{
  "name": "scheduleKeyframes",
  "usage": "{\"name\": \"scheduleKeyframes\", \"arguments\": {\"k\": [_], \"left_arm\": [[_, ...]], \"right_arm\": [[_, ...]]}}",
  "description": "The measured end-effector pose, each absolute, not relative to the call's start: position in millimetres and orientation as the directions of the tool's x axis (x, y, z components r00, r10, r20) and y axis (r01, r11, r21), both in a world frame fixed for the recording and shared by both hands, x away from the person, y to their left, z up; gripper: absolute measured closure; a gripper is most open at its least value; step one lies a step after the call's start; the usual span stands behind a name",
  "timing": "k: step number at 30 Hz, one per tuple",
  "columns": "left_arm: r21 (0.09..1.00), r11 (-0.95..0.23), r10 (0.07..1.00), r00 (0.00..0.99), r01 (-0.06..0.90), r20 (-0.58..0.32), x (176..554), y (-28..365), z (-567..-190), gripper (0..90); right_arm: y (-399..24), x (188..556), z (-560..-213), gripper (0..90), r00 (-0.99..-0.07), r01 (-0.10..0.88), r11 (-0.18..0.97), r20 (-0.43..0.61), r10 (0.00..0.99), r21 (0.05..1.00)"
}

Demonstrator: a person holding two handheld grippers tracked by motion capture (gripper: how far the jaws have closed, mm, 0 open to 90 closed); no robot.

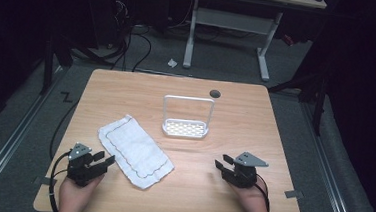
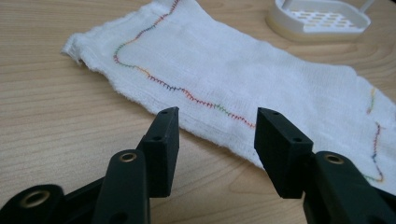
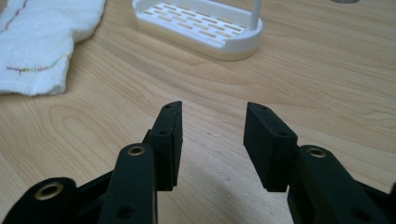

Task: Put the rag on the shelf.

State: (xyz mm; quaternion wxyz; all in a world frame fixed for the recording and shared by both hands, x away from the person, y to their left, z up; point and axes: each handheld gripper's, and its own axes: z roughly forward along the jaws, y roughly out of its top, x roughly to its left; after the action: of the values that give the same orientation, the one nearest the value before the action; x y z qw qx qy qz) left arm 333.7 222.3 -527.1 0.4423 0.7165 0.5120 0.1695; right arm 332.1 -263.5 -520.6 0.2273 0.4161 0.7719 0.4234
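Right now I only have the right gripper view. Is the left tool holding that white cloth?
Observer: No. The left tool is open, with its jaws apart at the cloth edge.
Operator: Is the cloth bunched up?
Observer: No, it lies spread flat and diagonal, with wavy coloured stitching around its border.
Operator: Where does the white post on the tray go?
Observer: It is one side of a tall hoop arching over the slotted tray.

No readable text, labels, brands or numbers anywhere. The white cloth (image 2: 243, 79) on the tabletop's near left carries only a wavy multicoloured stitched line, no lettering. The white slotted rack (image 1: 185, 128) farther back is unmarked. The black tongs bear no markings.
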Motion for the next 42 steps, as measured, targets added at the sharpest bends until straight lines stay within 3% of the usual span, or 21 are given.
{"name": "scheduleKeyframes", "arguments": {"k": [10, 13, 15, 17, 19, 21, 27, 31, 35, 42], "left_arm": [[0.806, -0.069, 0.876, 0.423, 0.588, -0.234, 334.3, 228.1, -526.6, 50.1], [0.793, -0.055, 0.850, 0.445, 0.607, -0.281, 334.0, 217.9, -525.6, 58.3], [0.769, -0.083, 0.848, 0.450, 0.634, -0.280, 335.5, 203.2, -523.2, 73.9], [0.779, -0.112, 0.846, 0.470, 0.617, -0.251, 336.6, 182.0, -519.9, 83.5], [0.778, -0.189, 0.841, 0.508, 0.600, -0.188, 337.5, 166.9, -520.5, 86.4], [0.755, -0.211, 0.826, 0.527, 0.621, -0.203, 339.1, 160.2, -526.6, 88.5], [0.738, -0.242, 0.817, 0.543, 0.629, -0.196, 339.4, 157.0, -535.3, 89.6], [0.743, -0.252, 0.811, 0.554, 0.620, -0.188, 337.8, 157.3, -536.0, 89.5], [0.737, -0.257, 0.781, 0.583, 0.626, -0.223, 332.0, 155.9, -537.1, 89.3], [0.723, -0.351, 0.658, 0.706, 0.596, -0.262, 304.1, 133.9, -536.9, 86.3]], "right_arm": [[-256.8, 333.7, -524.3, 58.7, -0.554, 0.462, 0.318, -0.011, 0.833, 0.828], [-248.9, 333.2, -525.2, 59.2, -0.576, 0.462, 0.333, -0.008, 0.818, 0.822], [-238.0, 332.5, -522.4, 60.9, -0.598, 0.448, 0.337, -0.003, 0.802, 0.828], [-221.1, 336.1, -518.5, 68.2, -0.619, 0.436, 0.332, 0.011, 0.785, 0.836], [-201.8, 341.8, -515.1, 77.7, -0.647, 0.426, 0.344, 0.016, 0.762, 0.837], [-177.0, 347.0, -510.4, 88.3, -0.684, 0.397, 0.375, -0.002, 0.729, 0.837], [-105.9, 378.9, -518.4, 90.0, -0.762, 0.395, 0.467, -0.002, 0.648, 0.792], [-91.8, 383.8, -530.4, 90.0, -0.774, 0.412, 0.510, -0.006, 0.633, 0.755], [-98.4, 372.4, -534.3, 90.0, -0.784, 0.407, 0.528, -0.012, 0.621, 0.745], [-139.5, 312.8, -536.7, 90.0, -0.802, 0.394, 0.530, -0.001, 0.598, 0.751]]}}
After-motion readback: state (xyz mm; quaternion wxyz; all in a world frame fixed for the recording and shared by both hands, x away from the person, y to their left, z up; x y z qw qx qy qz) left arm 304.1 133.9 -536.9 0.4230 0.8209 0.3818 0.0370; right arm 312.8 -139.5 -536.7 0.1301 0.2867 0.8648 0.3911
